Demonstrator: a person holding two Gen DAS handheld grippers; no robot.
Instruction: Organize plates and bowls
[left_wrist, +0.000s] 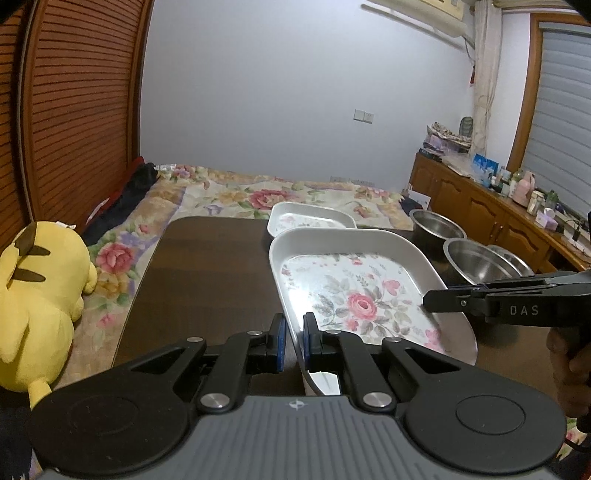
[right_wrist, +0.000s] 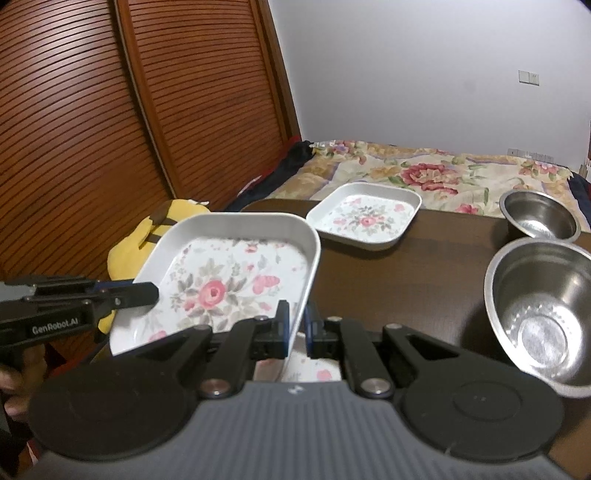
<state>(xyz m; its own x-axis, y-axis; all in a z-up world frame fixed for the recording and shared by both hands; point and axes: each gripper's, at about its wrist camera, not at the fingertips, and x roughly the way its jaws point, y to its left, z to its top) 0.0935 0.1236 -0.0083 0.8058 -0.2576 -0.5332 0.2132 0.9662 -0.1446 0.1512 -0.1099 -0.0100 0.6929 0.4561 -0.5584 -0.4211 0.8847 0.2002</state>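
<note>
A large white floral plate (left_wrist: 354, 291) (right_wrist: 229, 280) is held above the dark wooden table (left_wrist: 207, 273), tilted. My left gripper (left_wrist: 293, 332) is shut on its left rim. My right gripper (right_wrist: 297, 325) is shut on its right rim. Each gripper also shows in the other's view, the right one (left_wrist: 439, 300) and the left one (right_wrist: 142, 293). A smaller floral plate (left_wrist: 306, 218) (right_wrist: 365, 218) lies on the table further back. Another floral plate (right_wrist: 310, 369) lies partly hidden under my right gripper. Three steel bowls (left_wrist: 476, 260) (right_wrist: 543, 310) stand at the right.
A yellow plush toy (left_wrist: 37, 302) (right_wrist: 147, 236) lies on the floral bedspread (left_wrist: 229, 192) left of the table. A slatted wooden wardrobe (right_wrist: 110, 110) stands at the left. A cluttered wooden cabinet (left_wrist: 498, 206) runs along the right wall.
</note>
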